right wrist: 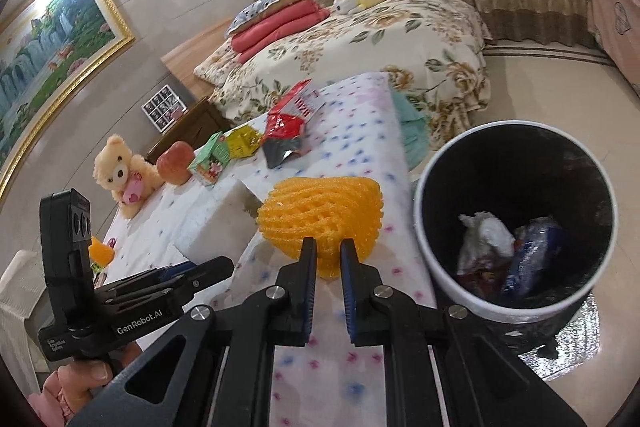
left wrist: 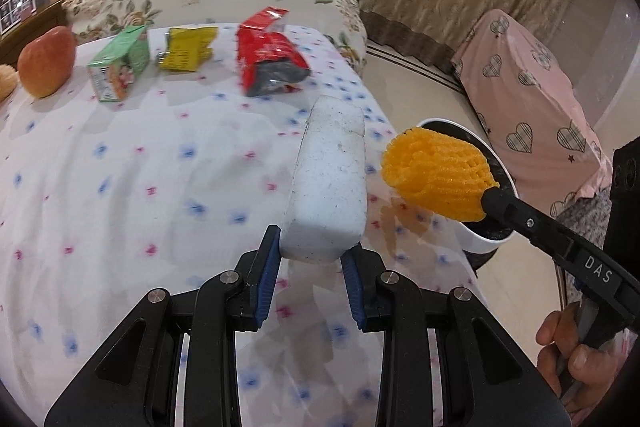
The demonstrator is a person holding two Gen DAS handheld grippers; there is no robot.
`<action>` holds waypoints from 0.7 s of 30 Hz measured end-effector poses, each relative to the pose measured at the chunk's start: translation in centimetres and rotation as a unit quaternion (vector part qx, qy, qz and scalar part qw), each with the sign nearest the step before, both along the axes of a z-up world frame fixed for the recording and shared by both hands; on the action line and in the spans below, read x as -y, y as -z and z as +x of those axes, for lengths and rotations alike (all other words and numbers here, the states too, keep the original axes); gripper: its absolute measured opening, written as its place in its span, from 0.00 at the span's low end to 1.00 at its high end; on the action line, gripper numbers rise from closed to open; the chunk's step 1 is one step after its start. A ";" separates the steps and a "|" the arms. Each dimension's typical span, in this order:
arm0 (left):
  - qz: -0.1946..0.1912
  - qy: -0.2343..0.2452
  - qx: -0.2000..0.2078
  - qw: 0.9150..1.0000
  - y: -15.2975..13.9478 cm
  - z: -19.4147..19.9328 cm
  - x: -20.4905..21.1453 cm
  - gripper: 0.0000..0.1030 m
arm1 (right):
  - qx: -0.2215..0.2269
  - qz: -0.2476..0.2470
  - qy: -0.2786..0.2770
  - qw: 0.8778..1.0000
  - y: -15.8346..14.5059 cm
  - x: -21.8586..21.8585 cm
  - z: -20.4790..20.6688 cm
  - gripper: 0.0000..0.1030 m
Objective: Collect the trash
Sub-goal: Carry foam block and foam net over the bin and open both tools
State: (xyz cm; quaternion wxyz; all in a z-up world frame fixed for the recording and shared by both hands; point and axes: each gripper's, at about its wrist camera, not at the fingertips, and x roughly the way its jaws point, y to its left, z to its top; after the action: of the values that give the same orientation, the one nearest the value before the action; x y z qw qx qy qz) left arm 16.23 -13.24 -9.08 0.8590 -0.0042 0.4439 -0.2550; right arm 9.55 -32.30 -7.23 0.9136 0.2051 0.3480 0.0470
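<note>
The desk [left wrist: 120, 187], draped in a dotted cloth, fills the left wrist view from 6 to 11 o'clock, and the white-rimmed trash bin [right wrist: 424, 227] stands off its edge at 3 o'clock in the right wrist view, which alone shows crumpled wrappers already inside. The left tool [left wrist: 308, 267] is clamped on one end of a white foam block [left wrist: 332, 179], which looks light, stiff and crumbly, so an end grip suits it. The right tool [right wrist: 328, 247] pinches narrowly the edge of a soft, springy orange foam fruit net [right wrist: 320, 215] beside the bin, while the left view alone shows clearly the red snack bag [left wrist: 268, 55], yellow wrapper [left wrist: 188, 49] and green carton [left wrist: 118, 67] waiting near 11 o'clock
</note>
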 end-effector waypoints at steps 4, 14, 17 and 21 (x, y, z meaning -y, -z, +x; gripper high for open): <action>0.002 0.013 0.000 1.000 0.0 -0.1 1.3 0.28 | 0.002 -0.001 0.014 1.000 0.0 1.3 -0.6 0.11; 0.004 0.045 0.003 0.999 -0.4 -0.3 4.8 0.28 | 0.001 0.001 0.057 0.998 0.0 5.1 -2.0 0.11; 0.006 0.056 0.004 0.998 -0.5 -0.4 6.1 0.28 | 0.001 -0.001 0.069 0.998 0.0 6.2 -2.4 0.11; 0.010 0.072 0.006 0.997 -0.6 -0.4 8.0 0.28 | 0.000 -0.001 0.083 0.997 0.1 7.7 -2.9 0.11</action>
State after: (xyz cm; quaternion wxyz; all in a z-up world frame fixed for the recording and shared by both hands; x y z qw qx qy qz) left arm 15.85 -21.20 -8.43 0.8412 0.0380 0.4401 -0.3119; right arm 6.69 -40.01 -7.33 0.9146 0.2323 0.3298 -0.0296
